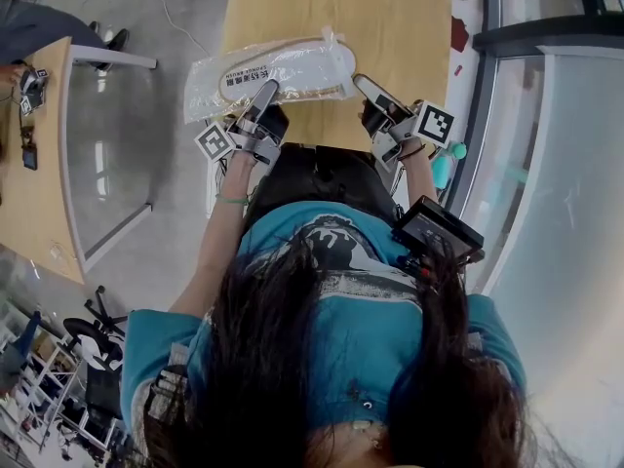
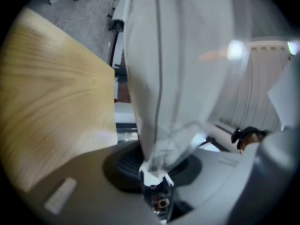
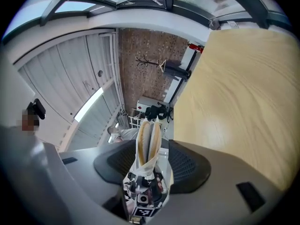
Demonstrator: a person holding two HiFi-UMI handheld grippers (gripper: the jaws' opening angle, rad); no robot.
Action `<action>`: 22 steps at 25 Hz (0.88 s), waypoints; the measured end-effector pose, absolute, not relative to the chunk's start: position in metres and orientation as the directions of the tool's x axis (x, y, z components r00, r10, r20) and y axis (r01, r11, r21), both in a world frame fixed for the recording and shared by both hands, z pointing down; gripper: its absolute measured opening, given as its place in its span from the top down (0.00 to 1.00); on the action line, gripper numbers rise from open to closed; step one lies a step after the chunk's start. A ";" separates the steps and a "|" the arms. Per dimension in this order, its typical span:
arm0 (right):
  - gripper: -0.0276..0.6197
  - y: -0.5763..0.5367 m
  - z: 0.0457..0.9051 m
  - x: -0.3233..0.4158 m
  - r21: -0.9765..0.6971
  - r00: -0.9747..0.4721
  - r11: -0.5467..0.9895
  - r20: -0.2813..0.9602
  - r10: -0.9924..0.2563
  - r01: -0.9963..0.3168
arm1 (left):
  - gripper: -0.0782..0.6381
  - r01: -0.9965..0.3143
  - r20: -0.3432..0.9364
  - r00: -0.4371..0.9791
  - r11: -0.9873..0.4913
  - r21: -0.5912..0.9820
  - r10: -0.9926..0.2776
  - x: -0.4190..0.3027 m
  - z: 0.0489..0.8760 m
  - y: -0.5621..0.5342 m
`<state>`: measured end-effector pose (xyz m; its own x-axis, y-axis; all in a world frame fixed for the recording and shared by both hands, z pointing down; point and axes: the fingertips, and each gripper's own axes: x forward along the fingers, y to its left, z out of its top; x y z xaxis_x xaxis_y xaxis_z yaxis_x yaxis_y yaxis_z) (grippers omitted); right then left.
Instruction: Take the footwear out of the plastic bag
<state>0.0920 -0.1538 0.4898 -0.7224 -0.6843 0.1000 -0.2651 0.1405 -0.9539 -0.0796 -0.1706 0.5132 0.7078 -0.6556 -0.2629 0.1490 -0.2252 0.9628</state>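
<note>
The white slipper (image 1: 283, 71) lies sole-up inside the clear plastic bag (image 1: 207, 94), with black print on the sole showing through the plastic. Whether the bag holds one slipper or a pair cannot be told. The bag lies lengthwise along the near edge of the wooden table (image 1: 390, 18).

The left gripper (image 1: 261, 100) meets the bag at its near long side, about mid-length. In the left gripper view its jaws (image 2: 154, 175) are pinched tight on a gathered fold of the bag (image 2: 178, 78), which rises from them and fills the middle of the view.

The right gripper (image 1: 370, 91) stands just beside the bag's right end; contact there cannot be made out. Its own view shows the jaws (image 3: 148, 144) slightly parted and empty — only table and room lie beyond.
</note>
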 end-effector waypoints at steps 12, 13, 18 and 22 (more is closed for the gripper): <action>0.65 -0.151 0.485 0.101 -0.985 -0.715 0.110 0.020 -0.699 -0.134 | 0.77 0.207 -0.316 0.733 -0.246 0.947 -0.602 -0.060 0.501 -0.152; 0.65 -0.151 0.488 0.101 -0.985 -0.709 0.098 0.031 -0.704 -0.141 | 0.77 0.212 -0.321 0.732 -0.246 0.946 -0.602 -0.061 0.500 -0.152; 0.65 -0.149 0.487 0.097 -0.983 -0.724 0.107 0.036 -0.689 -0.151 | 0.77 0.219 -0.318 0.728 -0.233 0.947 -0.607 -0.059 0.501 -0.148; 0.76 -0.151 0.483 0.092 -0.978 -0.732 0.112 0.053 -0.679 -0.174 | 0.76 0.181 -0.292 0.729 -0.237 0.955 -0.619 -0.061 0.503 -0.147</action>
